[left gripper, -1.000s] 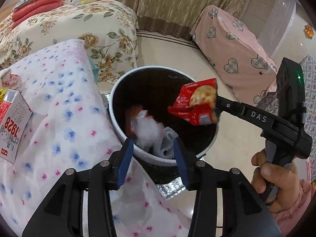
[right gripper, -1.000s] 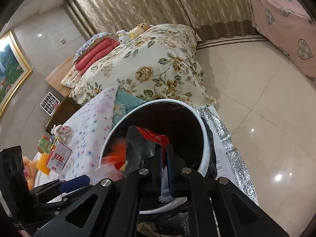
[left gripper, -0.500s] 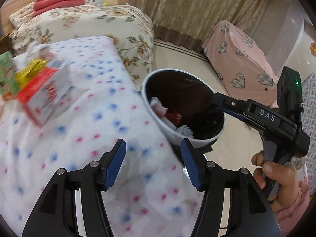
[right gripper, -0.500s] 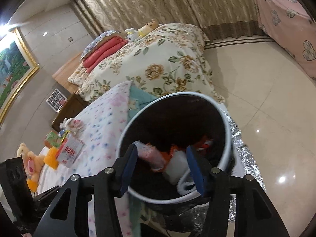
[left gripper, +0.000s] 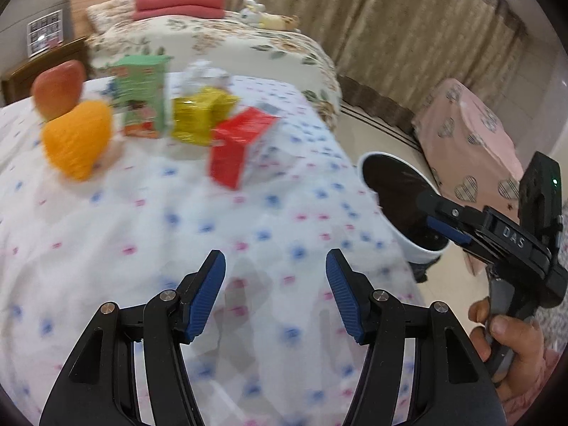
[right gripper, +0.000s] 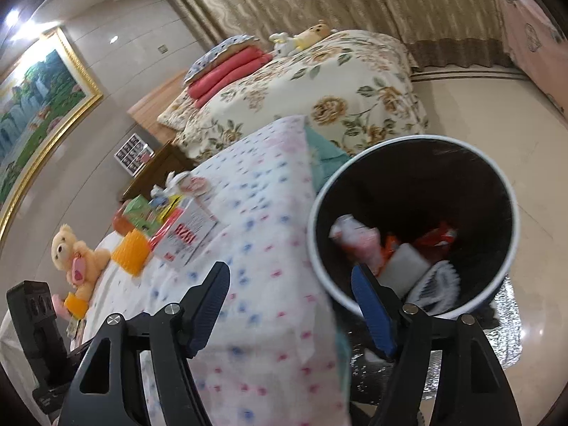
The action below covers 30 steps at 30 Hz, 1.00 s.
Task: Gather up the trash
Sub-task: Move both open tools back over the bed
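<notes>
My left gripper (left gripper: pixel 275 296) is open and empty above the flowered sheet of the bed (left gripper: pixel 177 234). Ahead of it lie a red and white carton (left gripper: pixel 241 149), a yellow packet (left gripper: pixel 198 117), a green box (left gripper: pixel 143 96) and crumpled white paper (left gripper: pixel 204 74). My right gripper (right gripper: pixel 289 307) is open and empty, over the bed edge beside the white-rimmed bin (right gripper: pixel 504 269). The bin holds a red snack bag (right gripper: pixel 436 238), a pink wrapper (right gripper: pixel 355 239) and other trash. The right gripper also shows in the left wrist view (left gripper: pixel 440 218), over the bin (left gripper: pixel 422 250).
An orange ridged toy (left gripper: pixel 76 140) and a peach-coloured toy (left gripper: pixel 58 87) sit at the left of the bed. A teddy bear (right gripper: pixel 76 257) lies further along. A floral bed (right gripper: pixel 319 92), a pink covered seat (left gripper: pixel 472 142) and silver foil (right gripper: pixel 511 326) under the bin stand around.
My right gripper opened and the red snack bag fell into the bin. My left gripper swung left from the bin toward the items on the bed. The right gripper shifted left too.
</notes>
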{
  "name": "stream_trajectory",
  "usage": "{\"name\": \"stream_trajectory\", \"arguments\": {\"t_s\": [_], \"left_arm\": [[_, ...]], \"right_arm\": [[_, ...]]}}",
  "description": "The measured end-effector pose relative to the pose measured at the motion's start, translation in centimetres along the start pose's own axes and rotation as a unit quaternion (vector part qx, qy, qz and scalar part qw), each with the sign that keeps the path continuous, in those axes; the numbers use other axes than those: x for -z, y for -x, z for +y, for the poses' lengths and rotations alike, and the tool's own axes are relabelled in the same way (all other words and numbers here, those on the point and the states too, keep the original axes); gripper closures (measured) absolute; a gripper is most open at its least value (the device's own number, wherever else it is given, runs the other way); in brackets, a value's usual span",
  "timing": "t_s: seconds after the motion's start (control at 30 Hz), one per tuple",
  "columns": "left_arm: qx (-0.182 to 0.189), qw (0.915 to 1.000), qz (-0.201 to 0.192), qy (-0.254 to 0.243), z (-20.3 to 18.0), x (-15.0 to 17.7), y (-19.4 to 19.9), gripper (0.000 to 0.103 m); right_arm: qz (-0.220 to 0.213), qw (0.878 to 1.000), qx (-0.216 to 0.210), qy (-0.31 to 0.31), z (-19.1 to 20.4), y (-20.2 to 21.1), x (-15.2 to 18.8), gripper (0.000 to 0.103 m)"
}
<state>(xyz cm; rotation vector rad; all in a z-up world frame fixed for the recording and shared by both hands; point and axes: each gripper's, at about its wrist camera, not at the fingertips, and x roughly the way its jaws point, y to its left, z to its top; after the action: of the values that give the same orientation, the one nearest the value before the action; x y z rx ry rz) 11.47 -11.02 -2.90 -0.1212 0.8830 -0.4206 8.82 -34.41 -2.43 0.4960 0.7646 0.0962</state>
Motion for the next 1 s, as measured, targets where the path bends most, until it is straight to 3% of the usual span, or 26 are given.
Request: {"name": "stream_trajectory", "arguments": {"t_s": [1.0], "left_arm": [[-0.07,0.9934,-0.021,0.088,11.1,0.8,2.5,0.038]], "right_arm": [[0.047,0.996,-0.028,0.071,11.5,-7.2,2.6,0.023]]}}
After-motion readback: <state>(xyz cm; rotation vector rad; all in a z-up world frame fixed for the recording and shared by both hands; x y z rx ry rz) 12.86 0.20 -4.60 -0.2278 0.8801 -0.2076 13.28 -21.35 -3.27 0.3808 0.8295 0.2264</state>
